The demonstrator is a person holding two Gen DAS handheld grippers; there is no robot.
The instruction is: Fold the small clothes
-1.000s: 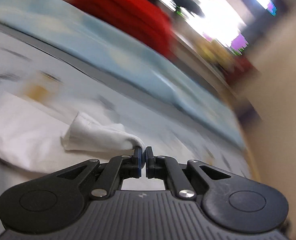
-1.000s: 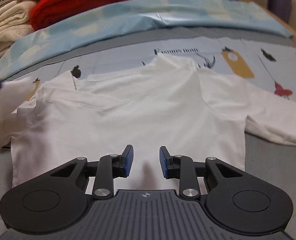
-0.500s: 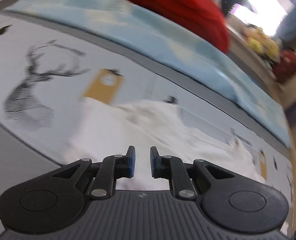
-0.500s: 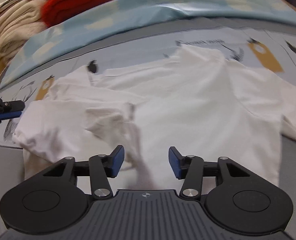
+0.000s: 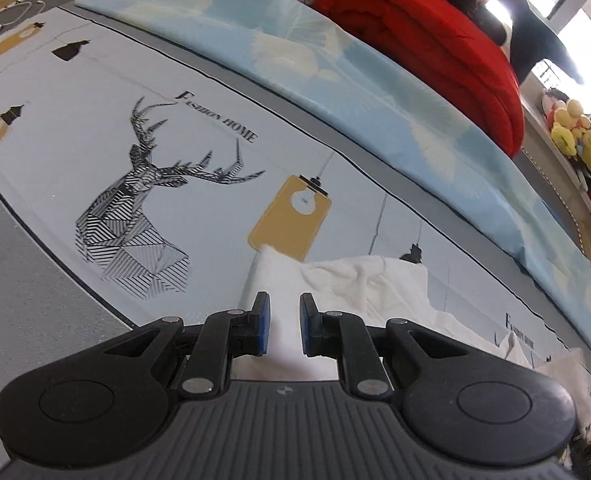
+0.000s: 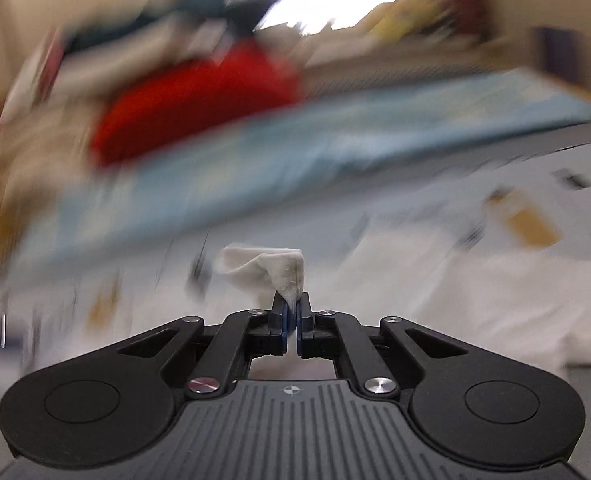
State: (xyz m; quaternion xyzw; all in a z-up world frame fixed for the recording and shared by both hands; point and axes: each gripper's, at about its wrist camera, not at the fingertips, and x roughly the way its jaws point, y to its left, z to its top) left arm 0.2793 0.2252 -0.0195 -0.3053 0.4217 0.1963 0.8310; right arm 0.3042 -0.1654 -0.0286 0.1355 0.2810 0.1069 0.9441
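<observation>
The right gripper [image 6: 293,318] pinches a soft white shirt [image 6: 271,270] fold rising just ahead. The left gripper [image 5: 283,322], slightly parted, hovers over rumpled shirt [image 5: 359,284] cloth.

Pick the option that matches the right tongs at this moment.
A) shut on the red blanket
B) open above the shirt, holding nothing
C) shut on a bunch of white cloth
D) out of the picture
C: in the right wrist view the right tongs are shut on a bunch of the white shirt, which sticks up from between the blue pads.
</observation>
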